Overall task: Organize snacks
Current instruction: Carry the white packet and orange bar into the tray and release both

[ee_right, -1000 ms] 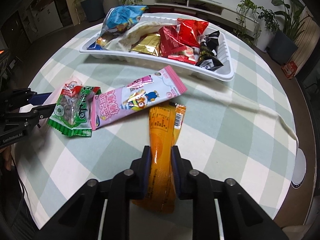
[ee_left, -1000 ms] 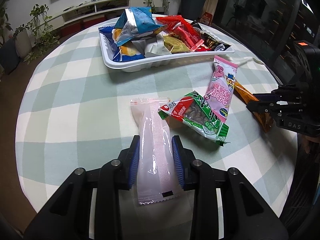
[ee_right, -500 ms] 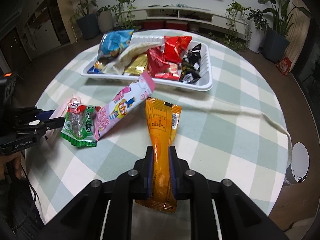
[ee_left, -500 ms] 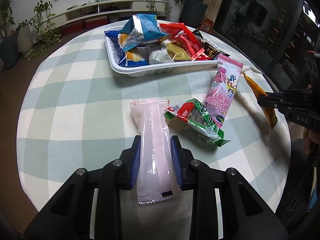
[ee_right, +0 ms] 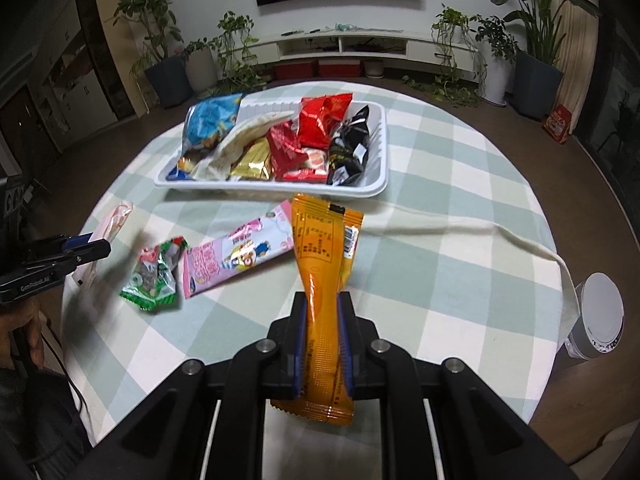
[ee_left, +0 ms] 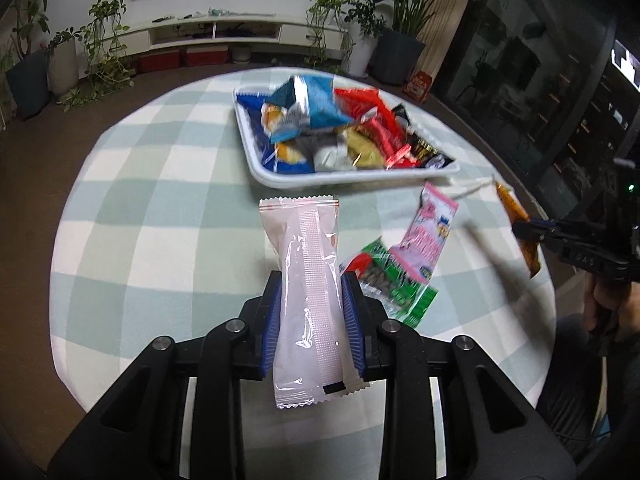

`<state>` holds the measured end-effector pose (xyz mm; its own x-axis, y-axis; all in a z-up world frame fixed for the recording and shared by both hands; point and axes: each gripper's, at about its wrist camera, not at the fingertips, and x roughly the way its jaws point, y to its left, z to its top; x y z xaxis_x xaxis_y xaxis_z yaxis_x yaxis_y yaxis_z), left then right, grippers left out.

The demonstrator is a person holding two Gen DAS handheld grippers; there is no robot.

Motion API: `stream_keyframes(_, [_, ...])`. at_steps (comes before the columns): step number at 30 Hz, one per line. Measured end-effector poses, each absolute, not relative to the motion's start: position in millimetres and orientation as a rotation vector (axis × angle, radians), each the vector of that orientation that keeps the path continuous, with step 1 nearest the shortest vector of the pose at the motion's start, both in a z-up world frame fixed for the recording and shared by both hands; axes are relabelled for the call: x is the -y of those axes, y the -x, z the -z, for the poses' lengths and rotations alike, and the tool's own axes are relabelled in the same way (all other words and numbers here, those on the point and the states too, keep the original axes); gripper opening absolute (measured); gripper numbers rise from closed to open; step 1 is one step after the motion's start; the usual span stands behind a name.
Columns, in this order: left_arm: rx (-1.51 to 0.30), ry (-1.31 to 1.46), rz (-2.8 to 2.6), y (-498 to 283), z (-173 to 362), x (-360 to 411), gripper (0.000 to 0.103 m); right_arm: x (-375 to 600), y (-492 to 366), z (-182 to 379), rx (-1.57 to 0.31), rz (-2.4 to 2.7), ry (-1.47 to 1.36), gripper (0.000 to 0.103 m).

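My left gripper is shut on a long pale pink packet, held up off the table. My right gripper is shut on a long orange packet, also lifted. Each gripper shows in the other's view: the right gripper with the orange packet, the left gripper with the pale pink packet. A white tray full of several snack bags sits at the far side of the round table. A pink character packet and a green nut packet lie on the checked cloth.
The table has a green-and-white checked cloth with a raised fold running toward the right. A white cylinder stands on the floor beyond the right table edge. Potted plants and a low TV shelf line the far wall. A hand grips the right tool.
Both grippers have risen from the table with their packets and drawn back, so the tray looks farther away. The pink and green packets stayed on the cloth.
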<state>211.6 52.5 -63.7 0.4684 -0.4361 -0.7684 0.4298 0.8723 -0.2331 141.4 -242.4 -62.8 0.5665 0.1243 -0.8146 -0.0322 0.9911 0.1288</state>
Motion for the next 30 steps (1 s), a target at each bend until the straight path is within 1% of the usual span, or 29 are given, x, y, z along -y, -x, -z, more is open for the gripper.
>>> stream_keyframes(7, [-0.873, 0.012, 0.574, -231.7, 17.4, -27.5, 0.027, 245.2, -160.0, 35.0, -0.902, -0.115, -0.092, 0.016])
stream_keyframes(10, [-0.848, -0.011, 0.595, -252.6, -1.7, -1.5, 0.027, 243.2, -175.5, 17.7, -0.868, -0.125, -0.067, 0.016])
stream_keyframes(16, [-0.824, -0.030, 0.607, -300.3, -21.2, 46.9, 0.027, 241.5, -213.9, -8.1, -0.819, -0.133, -0.034, 0.016])
stream_keyframes(23, [-0.819, -0.074, 0.583, -343.3, -21.3, 91.5, 0.027, 241.2, -261.9, -12.3, -0.809, -0.145, -0.030, 0.016])
stream_keyframes(30, [-0.882, -0.076, 0.553, -369.7, 11.8, 109.3, 0.027, 236.6, -303.0, 13.6, -0.844, -0.149, -0.022, 0.016])
